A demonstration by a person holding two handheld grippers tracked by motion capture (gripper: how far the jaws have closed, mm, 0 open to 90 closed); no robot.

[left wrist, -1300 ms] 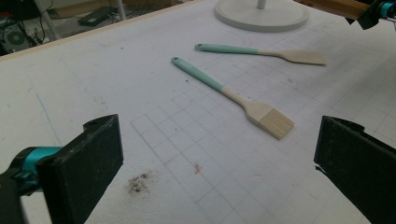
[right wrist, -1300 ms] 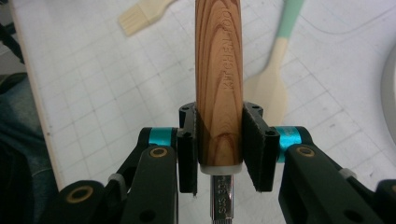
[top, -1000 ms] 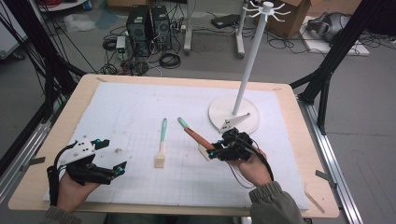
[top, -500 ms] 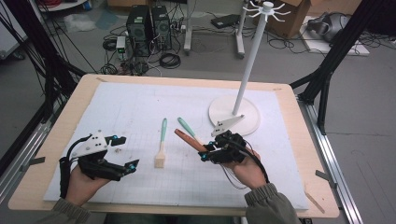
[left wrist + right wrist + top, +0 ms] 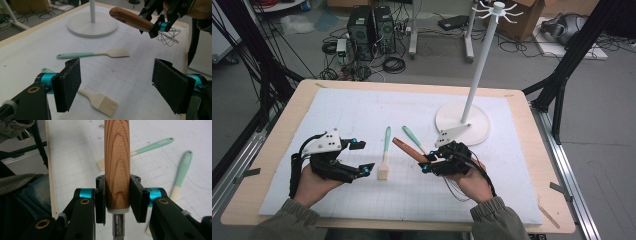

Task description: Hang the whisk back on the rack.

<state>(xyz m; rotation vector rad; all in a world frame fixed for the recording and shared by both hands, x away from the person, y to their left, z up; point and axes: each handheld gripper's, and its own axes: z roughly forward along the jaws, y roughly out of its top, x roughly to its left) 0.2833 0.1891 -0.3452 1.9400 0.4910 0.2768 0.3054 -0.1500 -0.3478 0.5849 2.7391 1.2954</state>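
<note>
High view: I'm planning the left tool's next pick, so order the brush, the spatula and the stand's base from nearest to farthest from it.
From the left tool:
1. Brush, just to its right, bristle end nearest.
2. Spatula, farther right, angled beside the brush.
3. Stand's base, far right, behind the right tool that holds the whisk.

Left hand-held gripper (image 5: 362, 157) agape (closing)
</note>
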